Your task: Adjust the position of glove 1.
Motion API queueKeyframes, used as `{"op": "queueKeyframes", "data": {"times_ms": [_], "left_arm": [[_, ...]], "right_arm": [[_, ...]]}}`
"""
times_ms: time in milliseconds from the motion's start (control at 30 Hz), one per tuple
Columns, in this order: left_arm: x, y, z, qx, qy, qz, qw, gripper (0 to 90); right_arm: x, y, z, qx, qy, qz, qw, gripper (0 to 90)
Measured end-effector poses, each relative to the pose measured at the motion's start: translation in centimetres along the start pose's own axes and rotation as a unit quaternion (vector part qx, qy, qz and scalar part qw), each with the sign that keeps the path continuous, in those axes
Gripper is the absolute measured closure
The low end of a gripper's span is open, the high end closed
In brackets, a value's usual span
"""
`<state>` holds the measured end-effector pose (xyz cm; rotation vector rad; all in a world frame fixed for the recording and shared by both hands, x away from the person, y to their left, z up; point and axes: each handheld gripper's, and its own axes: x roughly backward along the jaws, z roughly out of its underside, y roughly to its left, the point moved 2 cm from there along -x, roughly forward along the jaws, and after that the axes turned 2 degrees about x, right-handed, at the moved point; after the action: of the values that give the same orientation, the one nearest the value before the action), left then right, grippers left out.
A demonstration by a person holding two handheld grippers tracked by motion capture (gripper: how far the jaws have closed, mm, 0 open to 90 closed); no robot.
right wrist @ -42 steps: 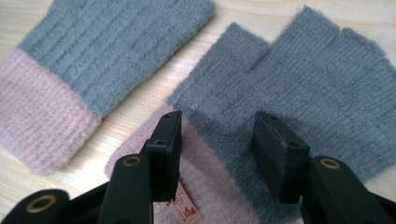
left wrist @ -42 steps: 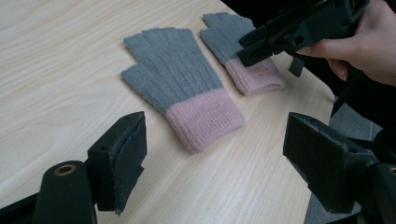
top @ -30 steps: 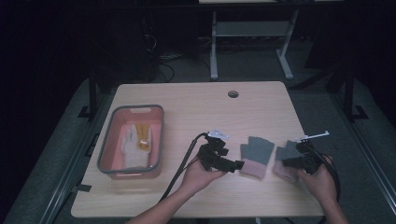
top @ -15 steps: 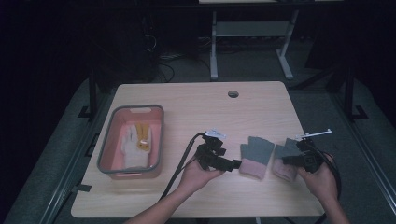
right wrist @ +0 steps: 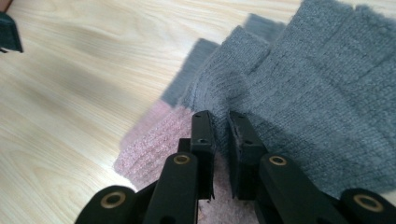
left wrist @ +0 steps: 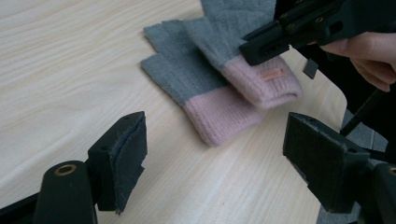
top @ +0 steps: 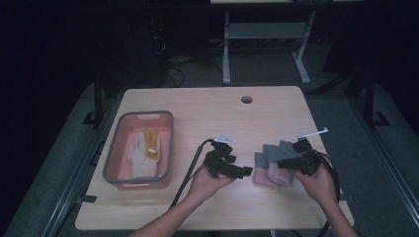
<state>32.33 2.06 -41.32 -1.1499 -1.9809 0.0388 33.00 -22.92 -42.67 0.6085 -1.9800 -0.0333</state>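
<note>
A dim lab or workshop: a bare wooden table (top: 207, 113) with a cable hole (top: 246, 99), loose cables (top: 173, 64) on grey carpet, metal desk frame (top: 262, 34) behind.

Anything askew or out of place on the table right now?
Mildly. The two grey-and-pink gloves lie overlapped and fanned, not squared; the upper one's cuff is pinched in the right gripper. The left gripper waits open beside them. Another glove sits in the bin. Nothing spilled or damaged.

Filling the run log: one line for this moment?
left tongs: open, empty, beside gloves | right tongs: shut on upper glove | lower glove: flat on table | bin: untouched
</note>
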Motion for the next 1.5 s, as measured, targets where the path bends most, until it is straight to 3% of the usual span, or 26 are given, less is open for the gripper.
{"op": "queueKeyframes", "data": {"times_ms": [200, 467, 633, 967, 1267, 1500], "left_arm": [[0.1, 0.2, 0.0, 0.005, -0.001, -0.002, 1.0, 21.9], [0.3, 0.7, 0.0, 0.013, -0.011, -0.007, 0.9998, 23.0], [-0.2, 0.8, -0.1, 0.019, -0.006, -0.004, 0.9998, 23.2], [-2.2, 0.2, -0.8, 0.023, 0.002, 0.0, 0.9997, 27.8], [-4.7, 0.3, -1.0, 0.045, 0.016, 0.011, 0.9988, 34.4], [-6.5, 0.4, -1.1, 0.065, 0.028, 0.02, 0.9973, 36.5]], "right_arm": [[-1.3, 1.4, -1.0, 0.008, 0.009, -0.008, 0.9999, 81.6], [-2.7, 1.8, -1.4, 0.012, 0.023, -0.009, 0.9996, 80.3], [-2.9, 1.4, -1.4, 0.011, 0.024, -0.011, 0.9996, 74.9], [-0.9, 0.0, -0.9, -0.017, -0.014, -0.017, 0.9996, 65.6], [-0.1, -1.4, 0.5, -0.042, -0.027, -0.014, 0.9987, 57.6], [-0.3, -2.3, 1.4, -0.065, -0.036, -0.027, 0.9969, 53.0]]}}
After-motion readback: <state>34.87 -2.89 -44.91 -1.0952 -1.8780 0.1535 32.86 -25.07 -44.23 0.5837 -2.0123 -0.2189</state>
